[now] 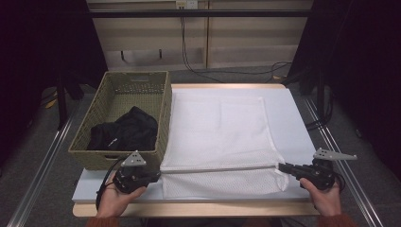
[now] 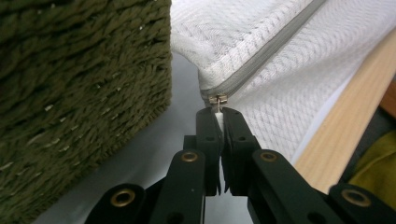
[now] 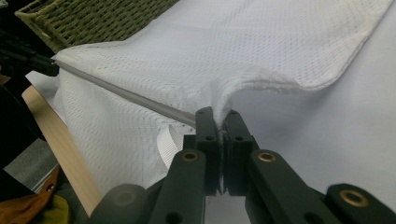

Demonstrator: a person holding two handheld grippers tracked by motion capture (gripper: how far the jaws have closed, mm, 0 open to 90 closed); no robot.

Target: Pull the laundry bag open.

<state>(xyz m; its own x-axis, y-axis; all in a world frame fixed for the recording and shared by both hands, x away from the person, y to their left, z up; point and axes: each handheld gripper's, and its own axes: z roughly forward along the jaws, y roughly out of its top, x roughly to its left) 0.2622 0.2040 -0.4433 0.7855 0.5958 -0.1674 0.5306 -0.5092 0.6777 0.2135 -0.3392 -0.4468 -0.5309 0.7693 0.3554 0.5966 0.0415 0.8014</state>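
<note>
1. I see the mesh laundry bag [image 1: 222, 137] lying on the bench [image 1: 295, 118], right of the wicker basket [image 1: 101, 158].
2. A dark garment [image 1: 125, 130] lies in that basket.
3. The bag's zipper [image 1: 217, 169] runs along its near side.

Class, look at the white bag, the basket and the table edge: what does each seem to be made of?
Bag: white mesh fabric, matte, likely synthetic; a fine diamond weave shows, with a grey zip.
Basket: woven olive fibre, rough; plaited strands show, the plant or paper unclear.
Table edge: pale wood, smooth; grain lines show.

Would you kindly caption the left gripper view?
Left gripper pinching the metal zipper pull of a white mesh bag beside an olive woven basket.
</note>
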